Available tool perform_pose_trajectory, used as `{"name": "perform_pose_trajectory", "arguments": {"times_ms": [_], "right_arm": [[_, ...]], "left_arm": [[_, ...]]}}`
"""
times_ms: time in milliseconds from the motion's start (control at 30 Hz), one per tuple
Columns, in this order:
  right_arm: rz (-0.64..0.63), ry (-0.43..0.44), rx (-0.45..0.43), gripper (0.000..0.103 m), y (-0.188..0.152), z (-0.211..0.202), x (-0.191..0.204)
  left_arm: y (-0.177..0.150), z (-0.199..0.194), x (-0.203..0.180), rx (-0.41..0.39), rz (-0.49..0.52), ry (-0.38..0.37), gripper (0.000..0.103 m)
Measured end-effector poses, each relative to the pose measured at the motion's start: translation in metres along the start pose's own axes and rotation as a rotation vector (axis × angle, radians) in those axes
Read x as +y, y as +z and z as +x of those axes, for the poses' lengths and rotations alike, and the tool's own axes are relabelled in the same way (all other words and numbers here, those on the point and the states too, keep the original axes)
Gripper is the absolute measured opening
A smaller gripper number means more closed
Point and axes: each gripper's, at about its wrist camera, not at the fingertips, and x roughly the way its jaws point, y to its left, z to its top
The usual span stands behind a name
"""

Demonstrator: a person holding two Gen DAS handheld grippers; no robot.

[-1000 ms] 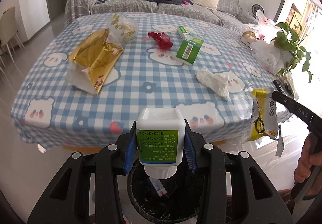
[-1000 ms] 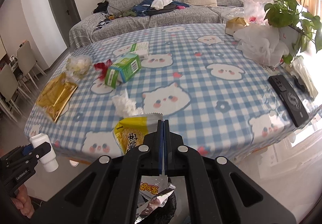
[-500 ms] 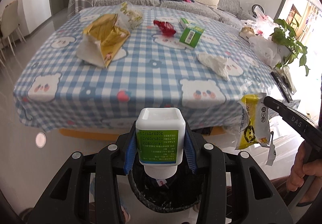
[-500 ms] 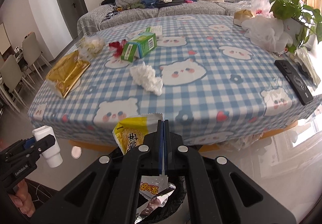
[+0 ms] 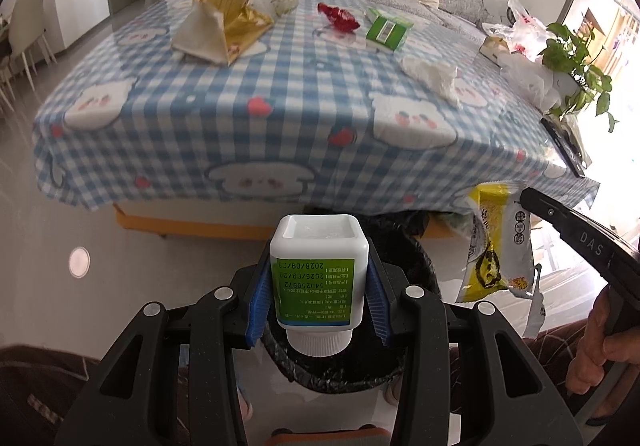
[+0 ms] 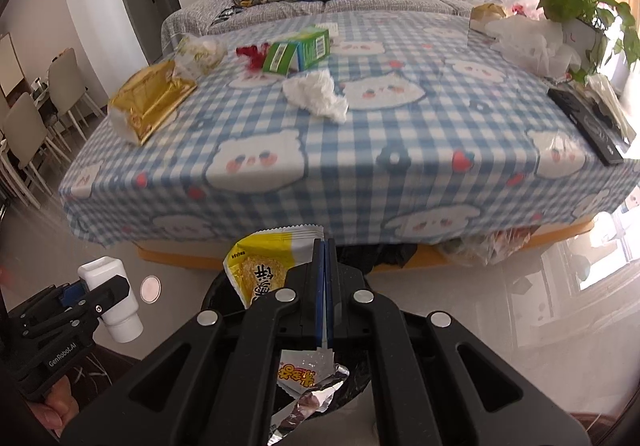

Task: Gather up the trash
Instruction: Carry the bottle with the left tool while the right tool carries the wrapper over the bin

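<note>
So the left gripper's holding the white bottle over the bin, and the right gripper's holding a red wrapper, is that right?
Not quite. The left gripper does hold the white bottle over the bin, but the right gripper is shut on a yellow snack wrapper, not a red one. The right wrist view shows it.

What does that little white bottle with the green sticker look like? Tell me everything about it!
The bottle is small, white and looks like plastic, with squarish shoulders and a round white cap. A green label with tiny printed writing and a date covers one side. It is held upside down, cap toward the camera, squeezed between the blue pads of the left claw. It hangs above a bin lined with a black bag, on the near side of the table.
</note>
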Motion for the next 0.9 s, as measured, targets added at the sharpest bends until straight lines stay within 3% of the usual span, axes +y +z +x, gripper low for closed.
{"name": "perform_pose_trajectory", "arguments": {"times_ms": [367, 900], "right_arm": [[-0.032, -0.038, 0.064, 0.000, -0.035, 0.034, 0.017], [-0.055, -0.019, 0.117, 0.000, -0.051, 0.074, 0.038]], "left_arm": [[-0.030, 0.015, 0.008, 0.010, -0.015, 0.033, 0.040], [-0.037, 0.043, 0.031, 0.005, -0.023, 0.069, 0.040]]}}
